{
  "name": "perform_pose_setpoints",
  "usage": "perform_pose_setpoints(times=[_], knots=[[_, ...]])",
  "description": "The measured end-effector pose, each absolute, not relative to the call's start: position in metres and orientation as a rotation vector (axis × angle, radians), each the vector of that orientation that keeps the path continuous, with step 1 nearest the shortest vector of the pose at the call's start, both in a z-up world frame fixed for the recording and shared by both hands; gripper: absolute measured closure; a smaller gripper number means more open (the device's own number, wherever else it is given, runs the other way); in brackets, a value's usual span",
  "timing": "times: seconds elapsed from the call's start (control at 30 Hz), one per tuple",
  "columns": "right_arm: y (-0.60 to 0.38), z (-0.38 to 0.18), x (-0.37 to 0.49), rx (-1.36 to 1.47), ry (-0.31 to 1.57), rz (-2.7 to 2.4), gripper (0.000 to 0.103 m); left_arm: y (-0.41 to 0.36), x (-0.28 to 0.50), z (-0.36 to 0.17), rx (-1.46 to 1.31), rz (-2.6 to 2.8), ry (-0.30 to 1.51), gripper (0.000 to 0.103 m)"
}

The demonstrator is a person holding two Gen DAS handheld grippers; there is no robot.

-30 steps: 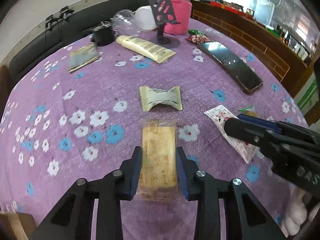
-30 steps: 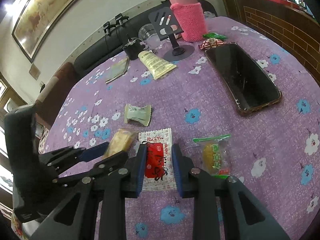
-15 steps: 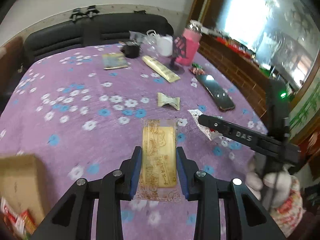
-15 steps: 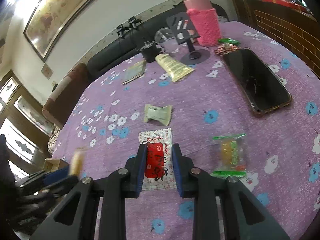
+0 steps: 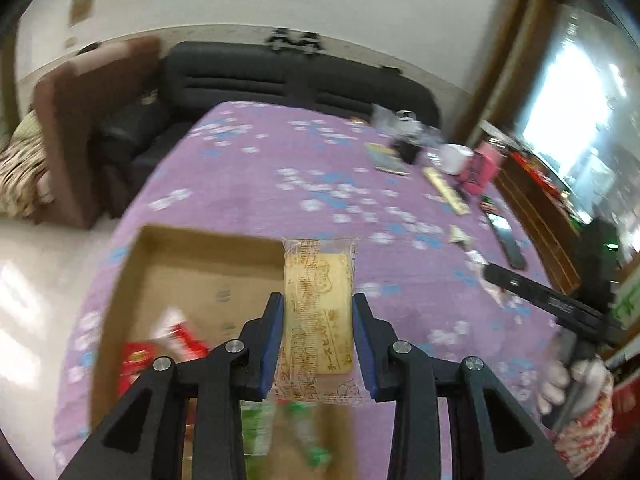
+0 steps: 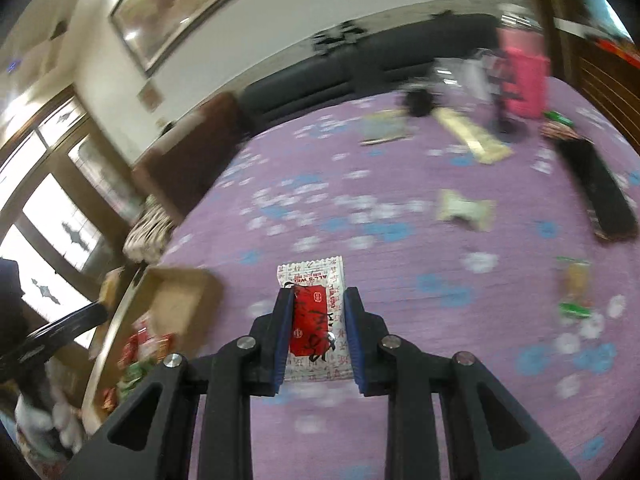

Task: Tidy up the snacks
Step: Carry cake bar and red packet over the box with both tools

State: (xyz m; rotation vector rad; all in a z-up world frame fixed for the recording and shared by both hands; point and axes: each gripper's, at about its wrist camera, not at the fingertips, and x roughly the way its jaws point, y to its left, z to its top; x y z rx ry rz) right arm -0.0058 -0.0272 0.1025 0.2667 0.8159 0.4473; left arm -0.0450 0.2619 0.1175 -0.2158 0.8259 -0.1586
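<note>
Holding both snacks clamped flat by their long edges so neither slips: left gripper (image 5: pixel 318 334) pinches the yellow biscuit pack (image 5: pixel 318 308) over the cardboard box (image 5: pixel 132 264), presumably for dropping in, right gripper (image 6: pixel 316 334) squeezes the red-and-white packet (image 6: pixel 316 312) above the purple tablecloth (image 6: pixel 400 280).

Both wrist views (blurred, seemingly) above table (image 5: pixel 256 184)

Motion-blurred fisheye views, window (image 5: pixel 568 92) glare.

tablecloth (image 5: pixel 280 184): purple, white and blue flowers
biscuit pack (image 5: pixel 318 300): yellow, clear wrap
sachet (image 6: pixel 316 312): white, red label
box (image 5: pixel 176 256): brown cardboard
</note>
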Motion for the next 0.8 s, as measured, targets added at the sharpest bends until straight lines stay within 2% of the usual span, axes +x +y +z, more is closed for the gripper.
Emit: perform_pose_setpoints(times=[0.2,0.43,0.8], knots=[[0.075,0.11,-0.016,0.159,0.861,0.581,0.078,0.3,-0.034,0.09,-0.255,-0.083,0.876,0.068],[0.162,0.087,-0.013,0.033,0.932,0.633,0.078,0.315,-0.005,0.068,-0.277,-0.061,0.931,0.068],[0.201,0.047,0.002,-0.026,1.014,0.606,0.078,0.32,0.015,0.04,-0.314,-0.052,1.0,0.068]])
